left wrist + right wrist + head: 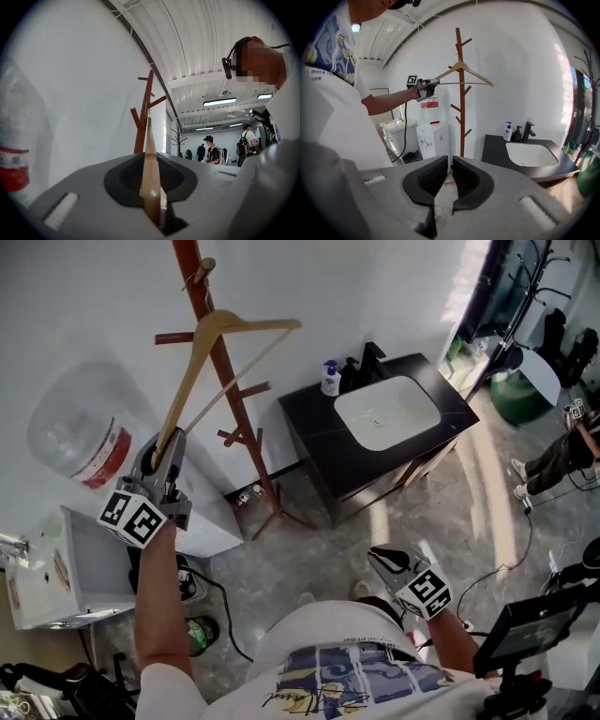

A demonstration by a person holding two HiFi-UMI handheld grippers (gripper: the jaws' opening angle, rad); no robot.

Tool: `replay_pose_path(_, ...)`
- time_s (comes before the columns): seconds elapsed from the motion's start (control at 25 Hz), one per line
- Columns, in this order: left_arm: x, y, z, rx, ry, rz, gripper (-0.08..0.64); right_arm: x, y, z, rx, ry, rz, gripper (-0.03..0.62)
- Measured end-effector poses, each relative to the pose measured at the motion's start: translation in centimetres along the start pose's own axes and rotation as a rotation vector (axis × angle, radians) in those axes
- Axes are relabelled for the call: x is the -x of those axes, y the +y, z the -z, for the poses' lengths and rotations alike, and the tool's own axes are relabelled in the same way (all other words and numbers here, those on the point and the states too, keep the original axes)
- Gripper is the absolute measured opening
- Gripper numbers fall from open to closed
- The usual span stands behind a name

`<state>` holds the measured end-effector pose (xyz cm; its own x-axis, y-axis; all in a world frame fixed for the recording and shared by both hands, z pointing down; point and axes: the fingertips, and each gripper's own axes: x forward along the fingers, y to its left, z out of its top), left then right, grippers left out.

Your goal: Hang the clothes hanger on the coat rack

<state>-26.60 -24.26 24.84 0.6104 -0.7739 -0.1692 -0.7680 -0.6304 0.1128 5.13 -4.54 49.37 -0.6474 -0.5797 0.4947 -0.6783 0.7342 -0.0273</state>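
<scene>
My left gripper (171,442) is raised at the left and shut on one arm end of a pale wooden clothes hanger (211,352). The hanger slants up to its hook (201,272), which lies against the top of the red-brown coat rack (225,381). I cannot tell whether the hook rests on a peg. In the left gripper view the wooden arm (151,187) runs between the pads toward the rack (144,117). The right gripper view shows the hanger (461,71) level against the rack's pole (461,117). My right gripper (386,559) hangs low near my waist, shut and empty (450,161).
A water dispenser with a big bottle (80,442) and a white cabinet (47,568) stand at the left. A black vanity with a white sink (389,413) and a soap bottle (330,379) is right of the rack. A screen on a stand (530,624) is at the lower right.
</scene>
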Motion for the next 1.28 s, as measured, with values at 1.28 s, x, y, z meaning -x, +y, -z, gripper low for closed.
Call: replay_pose_path(1.28,10.6,3.5,7.8,0.006,0.149,-0.17,0.08,-2.5,5.3,-1.6,0.005,-0.02,0.012,0.034)
